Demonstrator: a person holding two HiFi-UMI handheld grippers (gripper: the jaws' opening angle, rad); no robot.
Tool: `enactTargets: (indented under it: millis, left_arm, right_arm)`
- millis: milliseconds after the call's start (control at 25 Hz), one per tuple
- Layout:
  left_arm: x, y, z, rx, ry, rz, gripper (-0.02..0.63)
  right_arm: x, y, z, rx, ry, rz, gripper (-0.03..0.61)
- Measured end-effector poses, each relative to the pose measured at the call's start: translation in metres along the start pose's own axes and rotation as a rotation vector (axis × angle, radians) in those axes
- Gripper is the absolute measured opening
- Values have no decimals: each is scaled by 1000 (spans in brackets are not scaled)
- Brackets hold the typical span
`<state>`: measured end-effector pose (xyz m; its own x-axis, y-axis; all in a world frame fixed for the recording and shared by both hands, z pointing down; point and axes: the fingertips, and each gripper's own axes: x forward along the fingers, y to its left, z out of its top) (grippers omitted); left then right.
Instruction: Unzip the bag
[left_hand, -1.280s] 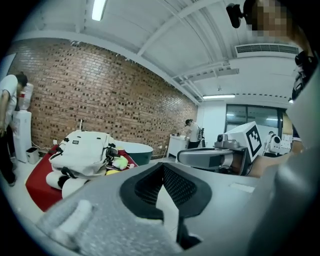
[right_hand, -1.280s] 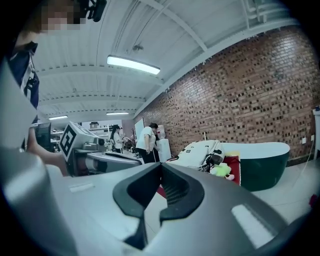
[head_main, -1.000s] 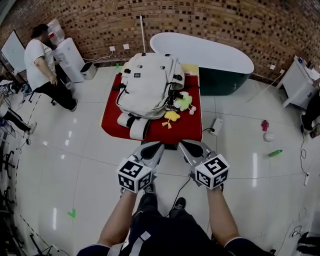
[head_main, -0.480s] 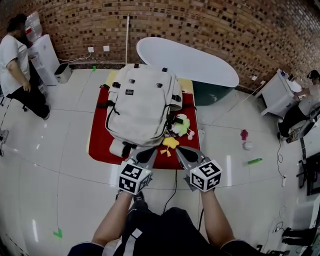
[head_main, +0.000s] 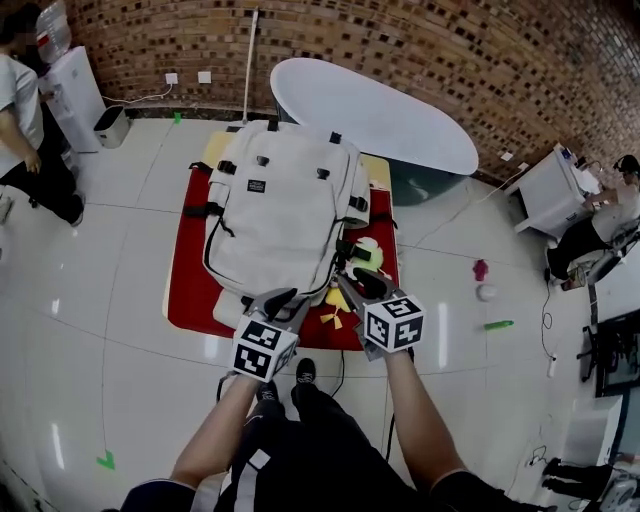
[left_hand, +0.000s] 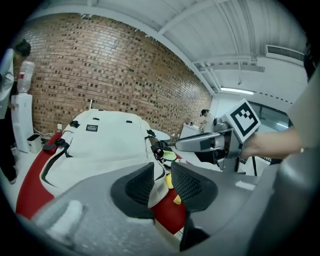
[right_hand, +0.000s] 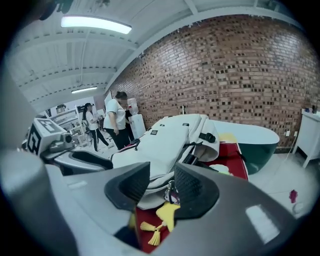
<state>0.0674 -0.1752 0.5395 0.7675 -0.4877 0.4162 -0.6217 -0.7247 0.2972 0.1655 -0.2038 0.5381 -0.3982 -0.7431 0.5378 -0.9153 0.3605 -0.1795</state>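
While the bag (head_main: 272, 200) lies on the mat (head_main: 186, 290), left gripper (head_main: 283, 302) and right gripper (head_main: 358, 285) hover at its near end. Both gape, empty.

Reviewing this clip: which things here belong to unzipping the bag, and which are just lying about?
Job in hand:
white backpack
left hand-held gripper, open
right hand-held gripper, open
Both are at the backpack's near end.

Lying about:
yellow tasselled toy
green plush toy
bathtub
water dispenser

text: none legible | bag (head_main: 275, 235) patch (head_main: 257, 185): too small to read
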Motion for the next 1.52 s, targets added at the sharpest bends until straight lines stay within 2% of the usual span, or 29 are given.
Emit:
enactTargets:
  millis: [120,240,360,480,560,640,760,920,1080,1520]
  left_arm:
    - [6,8,-5,12,44,34,110]
    - [14,-3,-7,23,79,38,110]
    - [11,5,-11,9,126,65,109]
    - [12,6,-16,-12,140,79,108]
    - [13,8,-18,-16,145,93,107]
    - [14,12,-21,-21,155,107,107]
    - [17,17,-26,-15,172,120,107]
    - [20,19,-31,-4,192,121,107]
    - [20,18,-36,1,205,113,107]
    - [20,17,-40,35,199,98,104]
  right_arm:
    - [38,-12,-11,34,79,24,149]
    - [51,-28,-31,64,183,5,147]
    - [65,-29,-43,118,225,14,155]
    - [66,-29,-50,192,226,68,146]
    - [63,-26,-53,216,240,118,92]
    - [61,-22,-55,227,252,173,72]
    - [53,-18,-56,192,276,232,66]
    - [39,-16,-53,134,300,252,55]
    - [29,4,-58,133,315,288,48]
    - [4,46,-75,116,307,271,44]
